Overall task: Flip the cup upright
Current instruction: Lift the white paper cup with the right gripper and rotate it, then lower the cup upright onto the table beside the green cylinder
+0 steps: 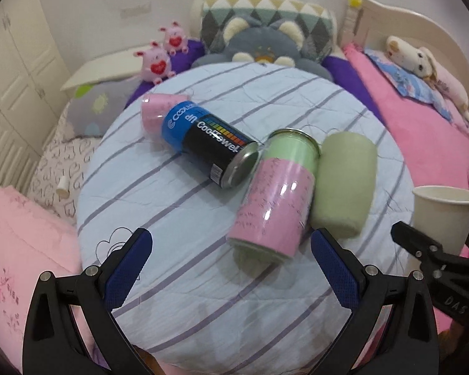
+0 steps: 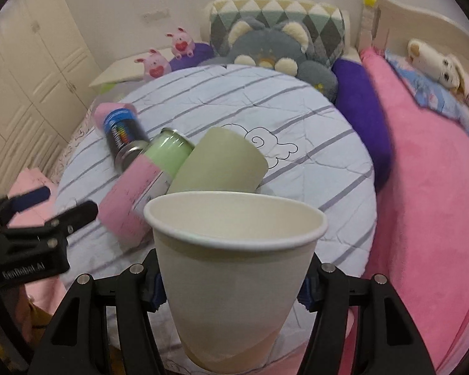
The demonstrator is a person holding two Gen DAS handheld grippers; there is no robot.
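Observation:
A white paper cup stands upright with its mouth up, clamped between the two fingers of my right gripper above the near edge of the striped round cushion. It also shows at the right edge of the left wrist view, with the right gripper's black finger beside it. My left gripper is open and empty, its blue pads spread over the near part of the cushion, just short of a lying pink-and-green can.
On the cushion lie a blue-black can, a pink roll and a pale green roll. Plush toys and pillows sit behind. Pink bedding lies to the right, a white wardrobe at left.

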